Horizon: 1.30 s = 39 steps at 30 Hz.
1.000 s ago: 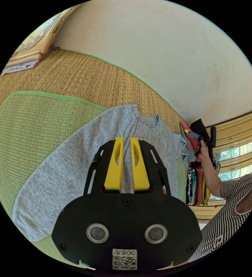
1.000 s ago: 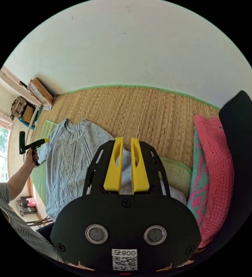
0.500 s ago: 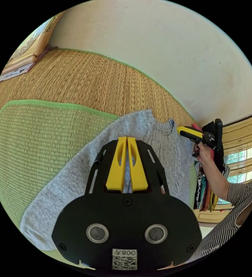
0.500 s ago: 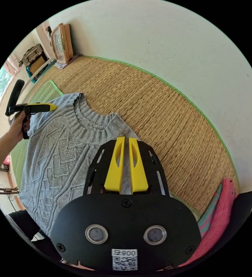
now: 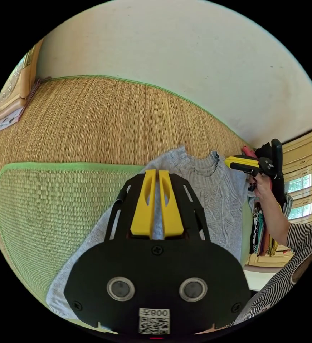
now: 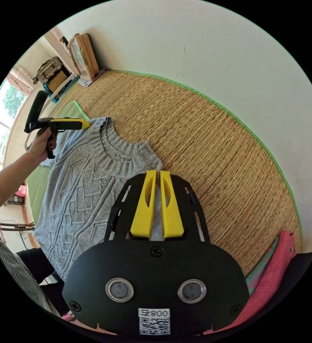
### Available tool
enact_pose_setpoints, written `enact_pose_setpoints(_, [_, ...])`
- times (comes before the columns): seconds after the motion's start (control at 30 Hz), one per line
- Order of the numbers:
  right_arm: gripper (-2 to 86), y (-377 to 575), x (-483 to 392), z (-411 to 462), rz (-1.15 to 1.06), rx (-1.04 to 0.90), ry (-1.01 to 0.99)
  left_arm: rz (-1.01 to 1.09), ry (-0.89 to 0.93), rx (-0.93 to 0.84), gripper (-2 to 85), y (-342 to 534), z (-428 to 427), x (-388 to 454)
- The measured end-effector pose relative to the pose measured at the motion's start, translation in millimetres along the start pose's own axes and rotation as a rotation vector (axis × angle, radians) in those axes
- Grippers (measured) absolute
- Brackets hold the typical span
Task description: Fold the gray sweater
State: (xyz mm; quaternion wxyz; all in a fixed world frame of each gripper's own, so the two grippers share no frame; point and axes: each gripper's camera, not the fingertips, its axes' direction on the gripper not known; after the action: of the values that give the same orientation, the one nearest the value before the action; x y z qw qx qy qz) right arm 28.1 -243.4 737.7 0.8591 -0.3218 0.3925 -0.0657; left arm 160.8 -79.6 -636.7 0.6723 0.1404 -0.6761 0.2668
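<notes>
Both hand-held grippers closed on gray sweater (image 6: 81, 185) shoulders since a second ago; sweater lifted off green mat (image 5: 48, 214).

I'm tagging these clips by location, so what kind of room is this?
Most likely a room in a home: woven straw mats cover the floor below a plain wall, a gray sweater lies spread on them, and a clock leans in the corner.

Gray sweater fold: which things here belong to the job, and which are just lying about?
Job: gray sweater; left hand-held gripper; right hand-held gripper; straw mat underneath.

Lying about: pink knit; wooden clock; green mat.
</notes>
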Motion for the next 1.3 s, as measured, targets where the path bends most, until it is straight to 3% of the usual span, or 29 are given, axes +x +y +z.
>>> enact_pose_setpoints(0.13, [1.3, 9, 11, -17, 0.055, 0.065, 0.057, 0.007, -0.041, 0.057, 2.0, 1, -7, 8])
enact_pose_setpoints(0.3, [1.2, 14, 27, 20, 0.145, -0.041, -0.006, -0.032, -0.010, 0.046, 3.6, 5, 6, 9])
enact_pose_setpoints(0.53, [0.9, 63, 32, -20, 0.202, 0.147, -0.069, -0.062, 0.076, 0.191, 5.2, 68, -35, 26])
enact_pose_setpoints(0.7, [0.2, 133, 21, -8, 0.227, 0.015, 0.008, -0.141, -0.093, -0.027, 1.5, 110, -2, 29])
enact_pose_setpoints(0.77, [0.2, 151, 27, 8, 0.268, -0.092, 0.062, -0.160, -0.087, -0.005, 0.8, 119, 6, 28])
enact_pose_setpoints(0.87, [0.1, 170, 37, 2, 0.343, -0.027, -0.026, -0.201, -0.057, 0.020, 0.3, 120, 6, 37])
enact_pose_setpoints(0.97, [0.1, 183, 26, -13, 0.328, 0.048, 0.061, -0.096, -0.069, 0.053, 0.2, 118, 5, 69])
enact_pose_setpoints(1.07, [0.1, 200, 22, 9, 0.329, -0.057, 0.120, -0.042, -0.099, -0.094, 0.1, 118, 38, 88])
enact_pose_setpoints(1.3, [0.0, 240, 12, -19, 0.367, 0.066, 0.082, -0.019, -0.006, -0.024, 0.1, 143, 36, 140])
